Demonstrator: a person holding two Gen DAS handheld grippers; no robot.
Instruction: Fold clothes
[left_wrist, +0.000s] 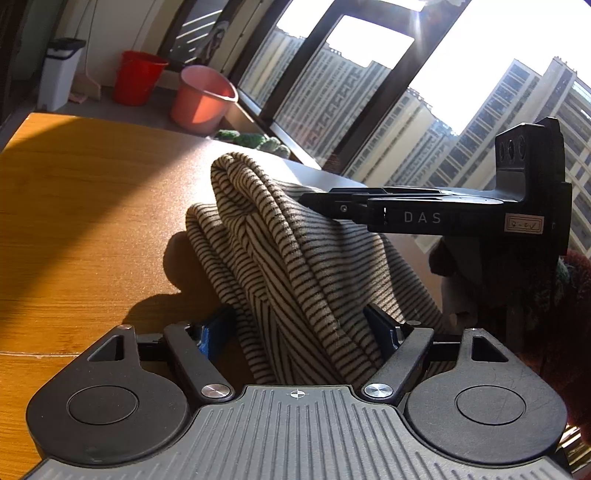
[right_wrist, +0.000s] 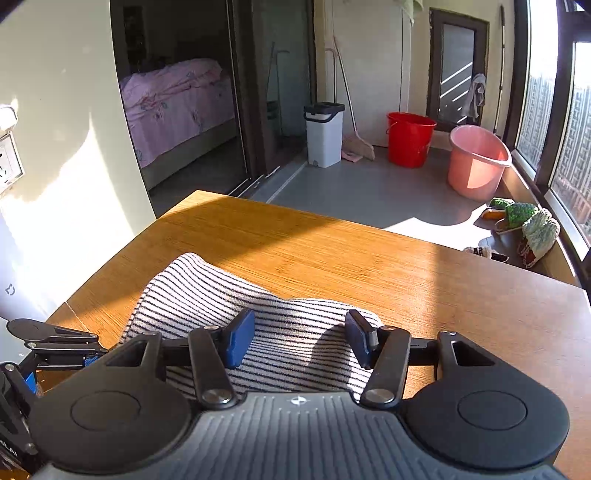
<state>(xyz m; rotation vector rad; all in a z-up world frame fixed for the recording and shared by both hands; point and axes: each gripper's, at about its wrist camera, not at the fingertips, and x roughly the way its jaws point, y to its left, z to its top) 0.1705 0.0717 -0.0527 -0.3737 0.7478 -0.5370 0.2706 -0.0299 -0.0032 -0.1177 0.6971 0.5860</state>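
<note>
Wooden worktop (right_wrist: 369, 258) by a sunlit window; half in shade, half in hard light.

Striped garment (left_wrist: 280, 258) bunched in a heap on the worktop, beige with thin dark stripes, several thick folds rising to a rounded ridge. It lies at the near edge of the worktop, away from the far corner.

Left tool (left_wrist: 299, 328): jaws stand wide, blue pads either side of the garment's lower folds. Cloth passes between them; the pads do not appear to press on it, though the near part is hidden by the tool's body. Reads as open.

Right tool (right_wrist: 301, 339): jaws apart, blue pads clear of each other, hanging just above the garment's flattened striped top. Nothing clamped. Open. From the left wrist view the same tool (left_wrist: 325, 206) comes in from the side, its black fingers lying against the upper slope of the heap.

Beyond the worktop, on the grey floor: a red bucket (right_wrist: 410, 138), a pink bucket (right_wrist: 476, 162) beside it nearer the window, a white bin (right_wrist: 324, 134) with a dark lid farther along the wall. Green knitted slippers (right_wrist: 532, 225) sit on the floor between the worktop and the window. Through a doorway past the worktop, a bed (right_wrist: 177, 103) with a pink cover.
</note>
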